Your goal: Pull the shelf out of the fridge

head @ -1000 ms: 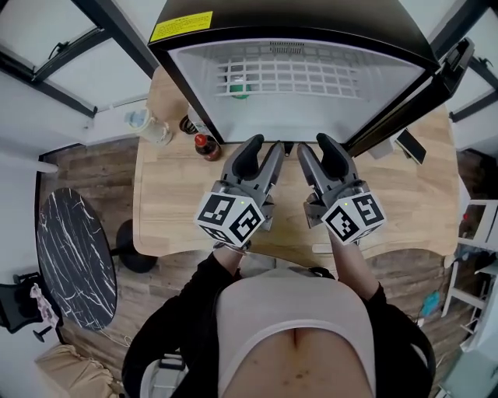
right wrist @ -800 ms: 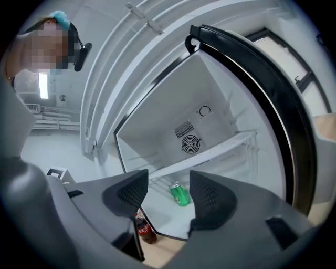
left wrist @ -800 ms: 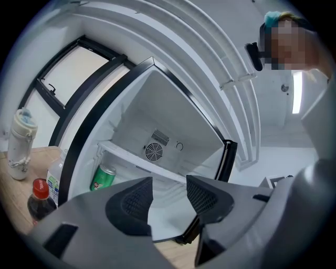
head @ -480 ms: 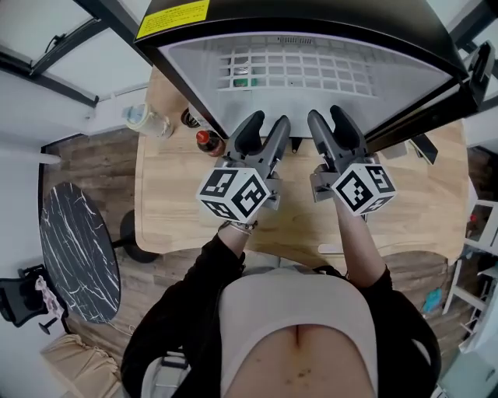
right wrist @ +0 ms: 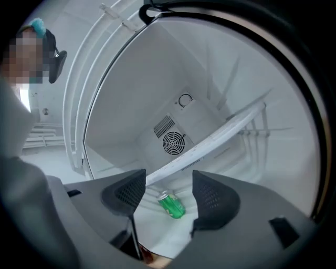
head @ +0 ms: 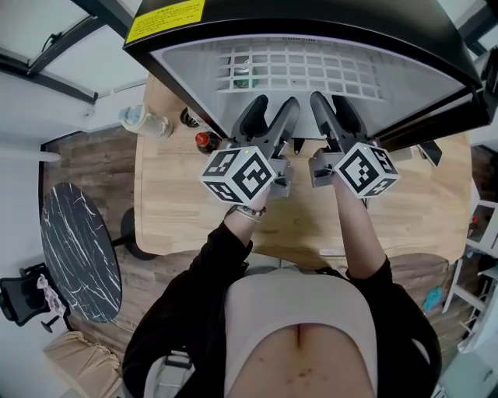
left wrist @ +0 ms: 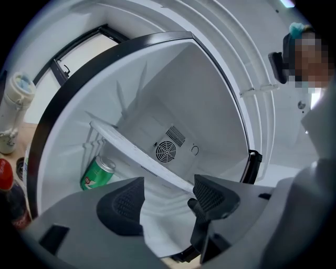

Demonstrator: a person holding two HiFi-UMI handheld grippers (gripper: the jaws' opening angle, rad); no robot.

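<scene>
The open fridge [head: 311,23] stands on a wooden table, with its white wire shelf [head: 303,74] inside. A green can [head: 243,76] lies under the shelf at the left. My left gripper [head: 271,109] and right gripper [head: 331,105] sit side by side at the fridge mouth, both with jaws opening. In the left gripper view the shelf's front bar [left wrist: 136,152] slants just beyond the left gripper [left wrist: 167,202], near the can [left wrist: 97,173]. In the right gripper view the bar [right wrist: 210,142] runs beyond the right gripper [right wrist: 165,192], above the can [right wrist: 171,204]. Nothing lies between either pair of pads.
A clear bottle [head: 140,120] and a red-capped bottle [head: 204,141] stand on the wooden table [head: 179,210] left of the fridge. The fridge door [head: 436,124] hangs open at the right. A black marble round table [head: 78,249] is on the floor at the left.
Both grippers have moved forward to the fridge mouth, and their jaws have spread wider.
</scene>
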